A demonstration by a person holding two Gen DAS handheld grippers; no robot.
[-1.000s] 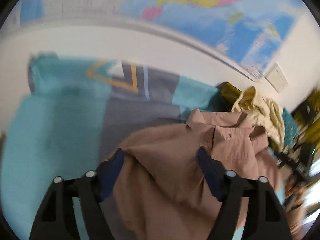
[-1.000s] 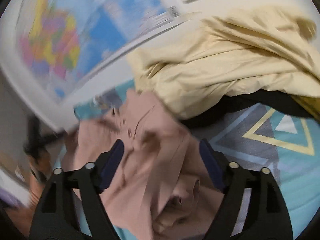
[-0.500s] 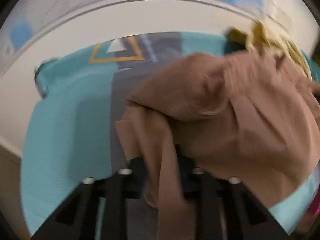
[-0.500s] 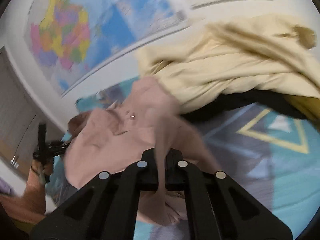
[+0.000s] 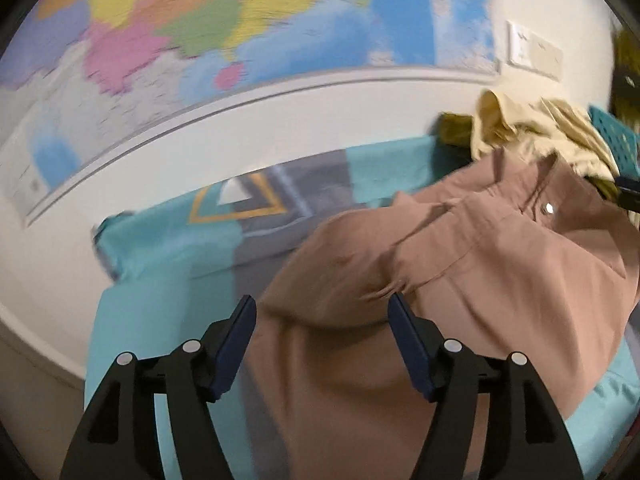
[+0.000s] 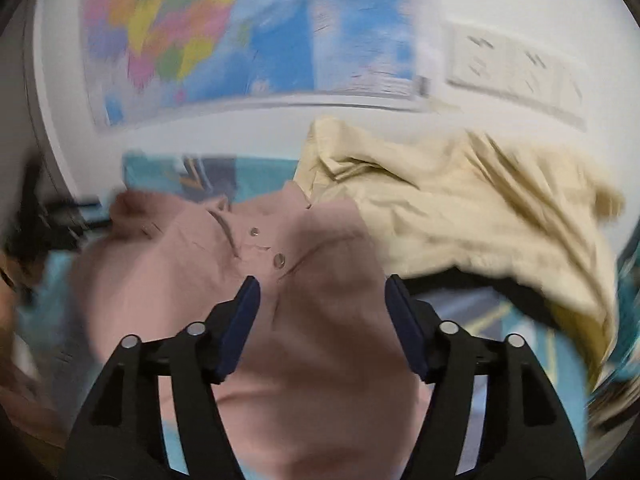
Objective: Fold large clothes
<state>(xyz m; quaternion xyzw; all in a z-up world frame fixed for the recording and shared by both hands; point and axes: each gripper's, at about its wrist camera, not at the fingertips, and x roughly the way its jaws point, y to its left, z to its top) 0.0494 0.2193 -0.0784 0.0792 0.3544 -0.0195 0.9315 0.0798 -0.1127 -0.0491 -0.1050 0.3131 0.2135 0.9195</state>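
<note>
My left gripper (image 5: 322, 320) and right gripper (image 6: 322, 300) have just sprung wide, empty; the pink shirt (image 5: 460, 280) (soft, floppy) wants pinching at its shoulder seams.

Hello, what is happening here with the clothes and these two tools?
A person is folding laundry with a handheld gripper in each hand. The left gripper and right gripper have both just been opening, and each now stands open over the pink-brown shirt, which lies crumpled on the teal and grey bedspread. Neither pinches the cloth. A cream garment sits piled behind it, below the wall map.
</note>
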